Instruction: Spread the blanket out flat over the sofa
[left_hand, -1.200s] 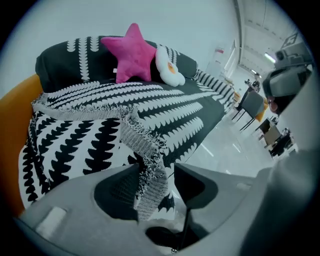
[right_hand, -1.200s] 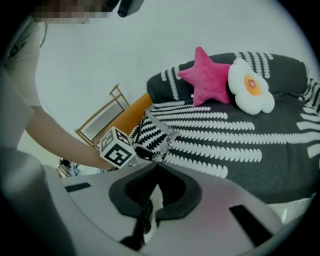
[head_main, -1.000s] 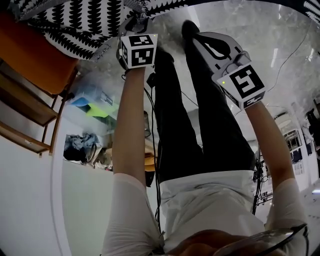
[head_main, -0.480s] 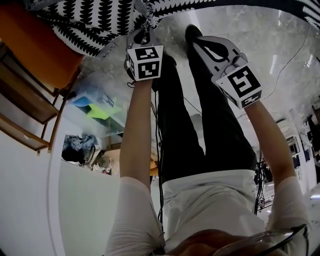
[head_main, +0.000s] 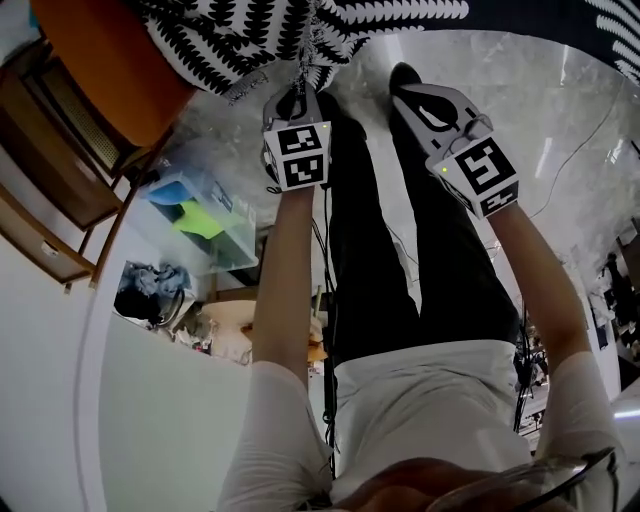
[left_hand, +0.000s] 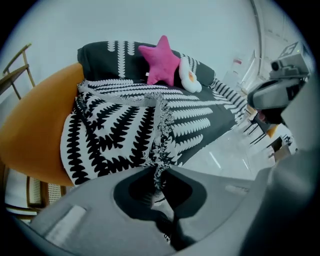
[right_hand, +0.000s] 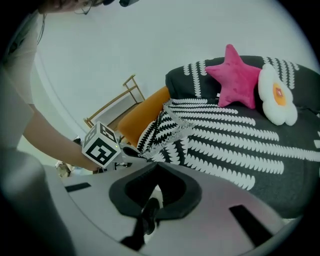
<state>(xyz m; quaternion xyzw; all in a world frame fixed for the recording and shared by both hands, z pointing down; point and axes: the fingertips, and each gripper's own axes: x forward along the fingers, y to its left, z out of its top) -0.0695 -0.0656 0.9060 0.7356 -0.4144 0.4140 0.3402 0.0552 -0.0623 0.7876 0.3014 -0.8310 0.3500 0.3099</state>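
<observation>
Sofa (left_hand: 35, 125), orange, ahead of you: black-and-white blanket (left_hand: 115, 130) draped over its seat and back; pink star cushion (left_hand: 162, 60) and white round cushion (left_hand: 190, 75) propped side by side against the back. Pale glossy floor (left_hand: 225, 155) under you: clear storage box (head_main: 205, 215) near the sofa's arm.

A rounded orange upholstered chair (left_hand: 35, 135) with a light wooden frame (head_main: 60, 200) stands on a pale glossy marble-patterned floor (head_main: 560, 110). Beyond the chair sits a pink star-shaped plush cushion (left_hand: 162, 62), and farther from the chair again, touching it, a white flower-shaped cushion (left_hand: 190, 77). Beside the chair sits a clear plastic box (head_main: 205, 215) holding blue and green items.
</observation>
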